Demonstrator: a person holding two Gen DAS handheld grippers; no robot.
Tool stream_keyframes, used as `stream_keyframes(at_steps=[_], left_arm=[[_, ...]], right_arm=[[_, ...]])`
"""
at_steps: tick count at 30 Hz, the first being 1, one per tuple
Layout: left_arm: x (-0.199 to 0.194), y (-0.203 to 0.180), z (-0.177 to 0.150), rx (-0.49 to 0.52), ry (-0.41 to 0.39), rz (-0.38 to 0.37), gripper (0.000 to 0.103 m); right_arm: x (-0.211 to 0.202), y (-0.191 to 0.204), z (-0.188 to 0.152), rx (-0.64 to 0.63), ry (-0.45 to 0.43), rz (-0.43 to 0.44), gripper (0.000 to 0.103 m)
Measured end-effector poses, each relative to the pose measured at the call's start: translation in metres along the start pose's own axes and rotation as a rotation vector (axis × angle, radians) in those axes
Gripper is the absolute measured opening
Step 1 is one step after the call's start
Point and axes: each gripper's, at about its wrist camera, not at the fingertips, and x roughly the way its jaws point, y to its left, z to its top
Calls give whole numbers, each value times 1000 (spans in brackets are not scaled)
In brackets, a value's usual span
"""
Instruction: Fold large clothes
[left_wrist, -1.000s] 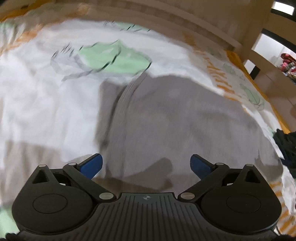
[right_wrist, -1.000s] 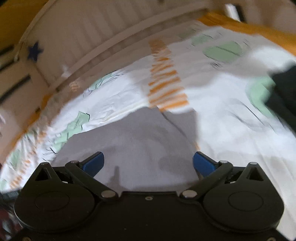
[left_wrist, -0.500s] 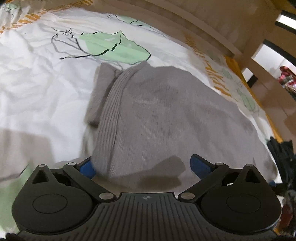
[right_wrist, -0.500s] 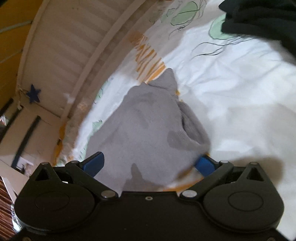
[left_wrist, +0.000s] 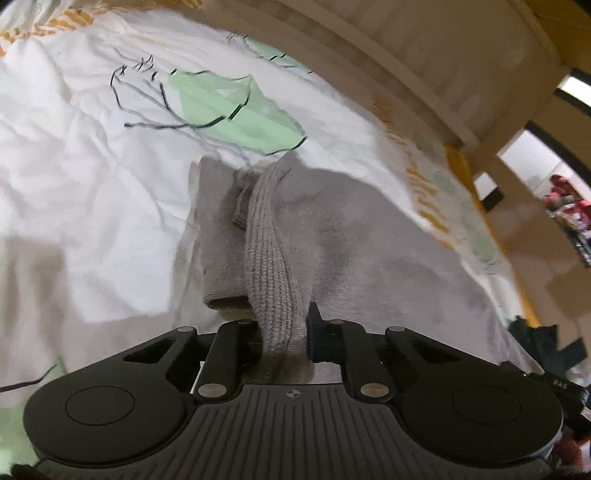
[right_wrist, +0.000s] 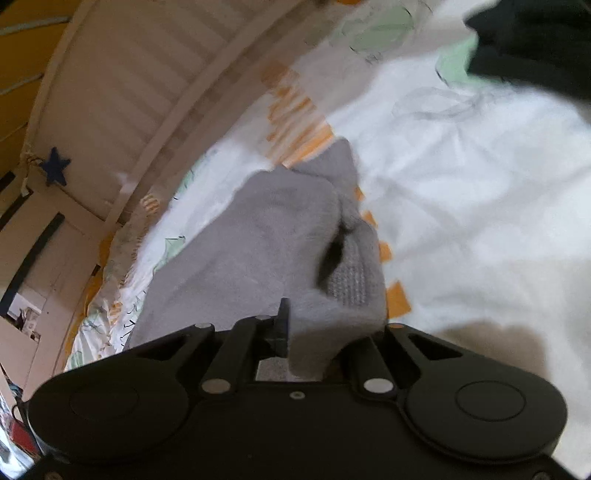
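A grey knit sweater (left_wrist: 369, 240) lies on the bed's white printed duvet (left_wrist: 92, 166). In the left wrist view my left gripper (left_wrist: 282, 325) is closing its jaws on the sweater's ribbed hem (left_wrist: 273, 258), which is bunched up between the pads and lifted off the duvet. Seen from the right wrist, the right gripper (right_wrist: 314, 325) is closing too, with a thick fold of the same sweater (right_wrist: 266, 240) pinched between its fingers. The rest of the sweater stretches away from both grippers across the duvet (right_wrist: 480, 203).
A dark garment (right_wrist: 535, 44) lies on the duvet at the upper right of the right wrist view and shows at the right edge (left_wrist: 535, 343) of the left one. A slatted white bed rail (right_wrist: 110, 92) runs along the far side of the bed.
Both grippers went from wide open around the sweater's near edge to closed on it. The pinched fabric now stands up in a ridge between each pair of fingers.
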Motion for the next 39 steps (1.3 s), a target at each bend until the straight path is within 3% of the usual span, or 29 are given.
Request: stream_keyframes(at_steps=[6, 12, 14, 16, 17, 18, 22, 25, 28, 31, 39], left_arm=[[-49, -4, -7, 16, 24, -83, 13], [-83, 12, -36, -5, 117, -108, 14], [-85, 17, -46, 39, 155, -54, 20], [-81, 19, -53, 124, 170, 60, 26], [-81, 21, -56, 140, 160, 97, 39], [-82, 22, -57, 134, 135, 107, 46], [-95, 10, -54, 151, 37, 194, 48], [-112, -7, -52, 204, -76, 235, 55], [-123, -27, -50, 249, -144, 235, 64], [-119, -52, -46, 307, -155, 196, 72], [-72, -114, -43, 379, -117, 75, 72]], right_arm=[[-49, 22, 0, -14, 24, 36, 14], [-95, 9, -22, 42, 144, 10, 14], [-102, 5, -29, 58, 211, -31, 15], [-102, -1, -37, 57, 284, -80, 24], [-101, -2, -40, 45, 304, -116, 25], [-101, -1, -40, 32, 301, -145, 28], [-107, 18, -29, -61, 222, -199, 65], [-112, 39, -21, -212, 140, -252, 77], [-104, 55, -13, -315, 80, -284, 82], [-88, 65, -9, -389, 47, -287, 92], [-37, 43, -7, -358, 161, -301, 92]])
